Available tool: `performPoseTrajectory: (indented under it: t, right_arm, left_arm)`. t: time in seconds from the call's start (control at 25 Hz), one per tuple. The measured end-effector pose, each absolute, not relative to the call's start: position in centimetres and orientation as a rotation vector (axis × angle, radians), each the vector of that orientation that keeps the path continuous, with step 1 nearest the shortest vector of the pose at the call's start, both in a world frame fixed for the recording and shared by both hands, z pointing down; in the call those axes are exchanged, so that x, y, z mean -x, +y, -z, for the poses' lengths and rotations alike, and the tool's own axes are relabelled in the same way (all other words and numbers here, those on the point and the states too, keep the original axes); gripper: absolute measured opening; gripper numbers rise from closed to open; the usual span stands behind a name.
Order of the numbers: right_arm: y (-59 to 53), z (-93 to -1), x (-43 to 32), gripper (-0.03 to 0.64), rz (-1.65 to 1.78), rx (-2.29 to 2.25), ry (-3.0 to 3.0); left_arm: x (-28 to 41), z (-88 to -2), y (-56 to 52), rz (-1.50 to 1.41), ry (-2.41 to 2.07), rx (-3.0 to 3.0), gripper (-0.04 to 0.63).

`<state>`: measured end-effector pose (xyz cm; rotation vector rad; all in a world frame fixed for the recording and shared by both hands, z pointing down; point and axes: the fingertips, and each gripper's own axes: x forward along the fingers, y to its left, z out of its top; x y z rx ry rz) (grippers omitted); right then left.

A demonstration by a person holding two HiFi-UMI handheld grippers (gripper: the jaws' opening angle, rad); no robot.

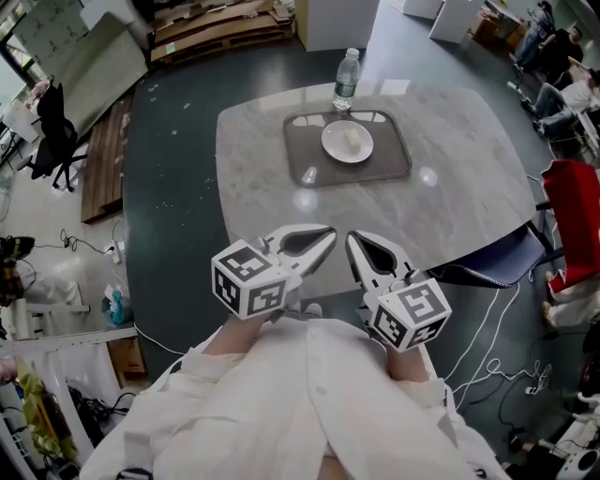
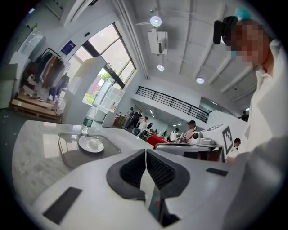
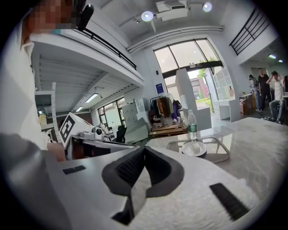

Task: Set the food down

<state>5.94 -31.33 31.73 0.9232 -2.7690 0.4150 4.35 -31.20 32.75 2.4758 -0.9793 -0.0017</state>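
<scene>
A white plate [image 1: 347, 142] with a pale piece of food [image 1: 352, 139] on it rests in a grey tray [image 1: 300, 173] on the far half of the marble table [image 1: 469, 169]. A water bottle [image 1: 346, 80] stands upright just behind the tray. My left gripper [image 1: 330, 232] and right gripper [image 1: 352, 236] hover side by side over the table's near edge, well short of the tray. Both are shut with nothing between the jaws. In the left gripper view the plate [image 2: 91, 144] lies ahead to the left. In the right gripper view the plate [image 3: 194, 148] is ahead to the right.
A blue chair [image 1: 497, 262] is tucked at the table's right side, with a red object [image 1: 574, 220] beyond it. Cables trail over the dark floor at lower right. People sit at the far right of the room [image 1: 562, 56]. Wooden pallets [image 1: 220, 28] lie beyond the table.
</scene>
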Motion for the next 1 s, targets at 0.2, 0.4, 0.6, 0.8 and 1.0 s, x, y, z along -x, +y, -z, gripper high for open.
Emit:
performPoseTrajectory:
  t: [0.2,0.4,0.6,0.8,1.0]
  right_arm:
    - [-31.2,-31.7,-6.0,0.003,-0.411,-0.919,-2.775]
    - [-31.6,-31.8,-6.2,0.003,-0.447,-0.921,-2.79]
    - [-31.9,-31.7,-6.0,0.003,-0.451,-0.918,-2.798]
    - [-32.0,-31.8,-5.9,0.003,-0.443,-0.914,-2.792]
    - [-32.3,-31.9,-5.8,0.003,-0.434,-0.912,-2.788]
  left_arm:
    - [-4.6,-32.9,-31.1,-0.006,-0.968,-2.475,0.02]
    - [-4.8,-32.9,-31.6,-0.015,-0.962,-2.482,0.02]
    - [-4.4,-32.8,-31.8,-0.025,-0.975,-2.484,0.02]
    - [-4.3,-32.8,-32.0,-0.025,-0.978,-2.485,0.02]
    - [-4.3,-33.0,-32.3,-0.027,-0.977,-2.479,0.02]
